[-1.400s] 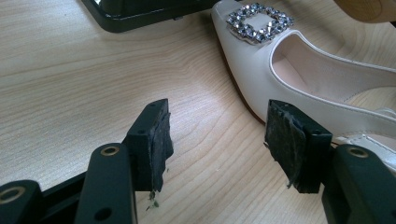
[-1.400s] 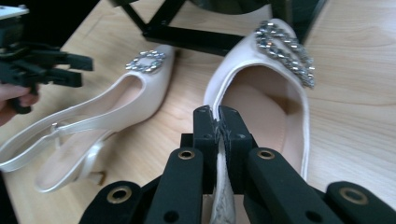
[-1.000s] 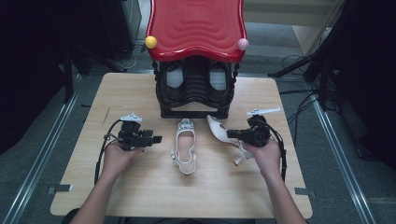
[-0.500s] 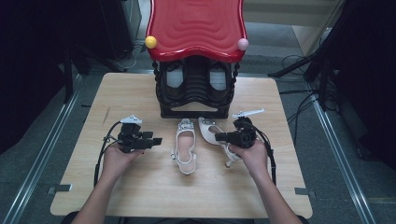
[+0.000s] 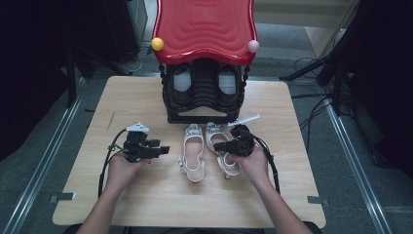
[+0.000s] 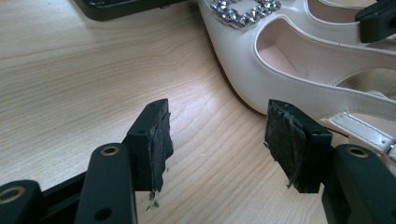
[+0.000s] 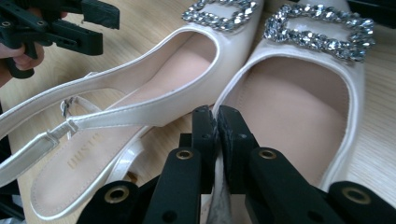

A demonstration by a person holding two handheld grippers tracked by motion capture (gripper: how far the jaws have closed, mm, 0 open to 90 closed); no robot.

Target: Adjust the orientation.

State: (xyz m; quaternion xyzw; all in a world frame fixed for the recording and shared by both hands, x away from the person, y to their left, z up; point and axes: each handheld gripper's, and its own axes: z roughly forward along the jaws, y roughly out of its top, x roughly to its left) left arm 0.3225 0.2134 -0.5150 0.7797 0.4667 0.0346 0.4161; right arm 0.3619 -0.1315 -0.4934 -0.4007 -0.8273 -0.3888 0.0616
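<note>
The right gripper (image 5: 225, 146), pinching the right shoe's (image 5: 223, 147) inner edge beside the left shoe (image 5: 193, 152) before the rack (image 5: 204, 92), should set it down parallel, while the left gripper (image 5: 163, 149) waits open.

Left gripper (image 6: 217, 140) low over the wooden table (image 6: 70, 79) with its two black jaws spread wide and nothing between them, a white shoe (image 6: 280, 60) with a sparkly buckle (image 6: 243, 11) just beyond the right-hand jaw, another black gripper jaw (image 6: 378, 21) at the top right corner.
</note>
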